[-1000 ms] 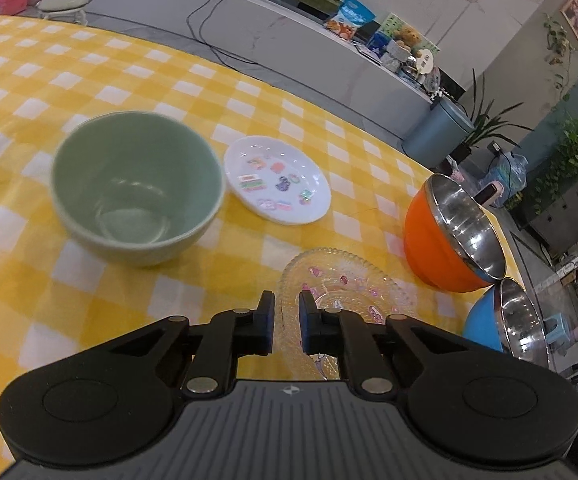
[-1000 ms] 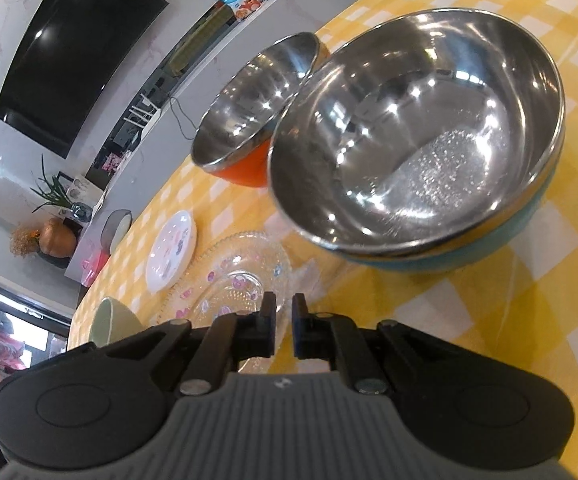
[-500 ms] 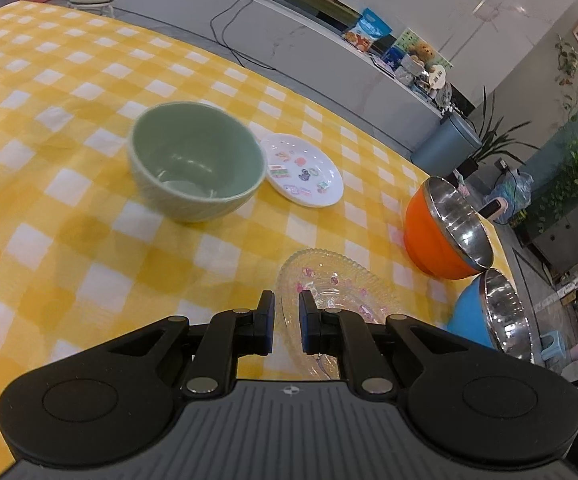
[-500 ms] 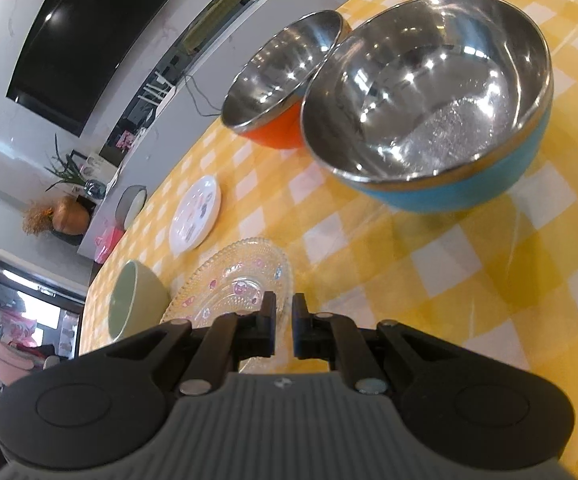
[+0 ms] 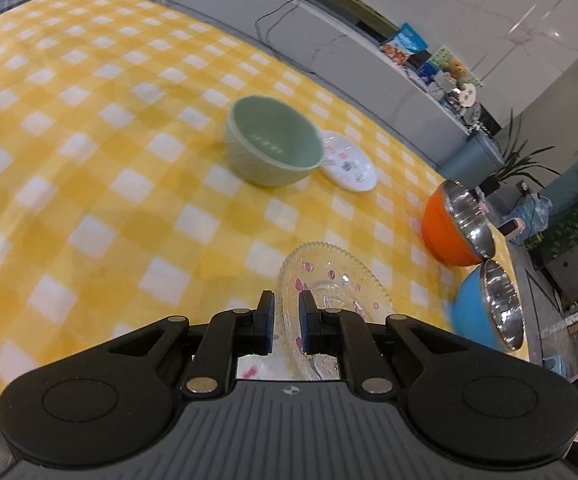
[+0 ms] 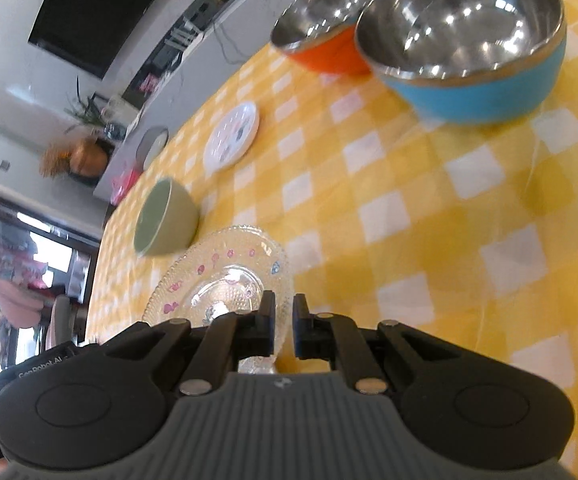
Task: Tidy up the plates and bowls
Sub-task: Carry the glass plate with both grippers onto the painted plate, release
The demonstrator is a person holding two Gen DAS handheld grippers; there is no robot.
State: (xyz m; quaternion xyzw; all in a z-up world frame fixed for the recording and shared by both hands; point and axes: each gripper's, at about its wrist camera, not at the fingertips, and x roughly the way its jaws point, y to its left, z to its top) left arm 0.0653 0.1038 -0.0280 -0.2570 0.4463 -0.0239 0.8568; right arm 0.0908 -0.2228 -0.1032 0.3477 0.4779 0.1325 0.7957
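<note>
A clear glass plate [image 5: 331, 286] with pink hearts hangs at my fingertips, its left rim between the jaws of my left gripper [image 5: 286, 320], which is shut on it. In the right wrist view the same glass plate [image 6: 219, 280] has its right rim pinched in my right gripper [image 6: 284, 320], also shut on it. A pale green bowl [image 5: 273, 148] stands upright farther out on the cloth, with a white sticker plate [image 5: 349, 164] just behind it. An orange steel-lined bowl [image 5: 449, 228] and a blue one [image 5: 473, 308] stand side by side at the right.
A yellow-and-white checked cloth covers the table [image 5: 89, 160]. In the right wrist view the blue bowl [image 6: 477, 92] and orange bowl [image 6: 329, 52] are far right, and the green bowl [image 6: 165, 216] and white plate [image 6: 231, 136] left. A grey counter runs behind the table.
Both grippers have drawn back from the bowls, which look smaller and farther off. The glass plate has kept its place at both sets of fingertips, moving along with them.
</note>
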